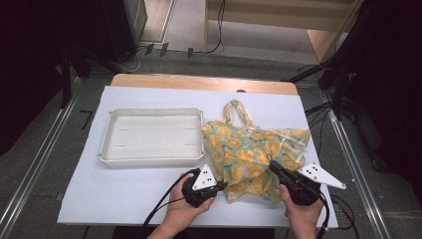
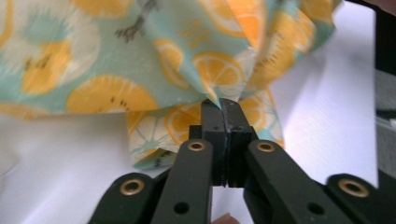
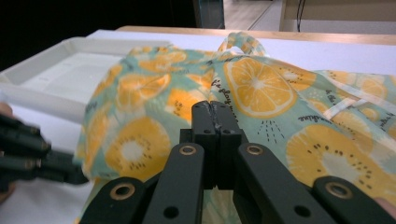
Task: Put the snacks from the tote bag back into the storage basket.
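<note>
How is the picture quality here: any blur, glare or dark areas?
High view: sharp and evenly lit on the table, dark in the upper corners. Left gripper view: the cloth close up is soft, the white surface washed out. Right gripper view: the tray is pale and blurred.

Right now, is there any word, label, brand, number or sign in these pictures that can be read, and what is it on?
None can be read for certain.
Fruit-print cloth: short lines of small dark script beside the orange slices in the right gripper view, too small and blurred to quote.
White tray: a few faint dashes on its floor, no lettering.
Grey plates on the grippers: black dots, no text.
</note>
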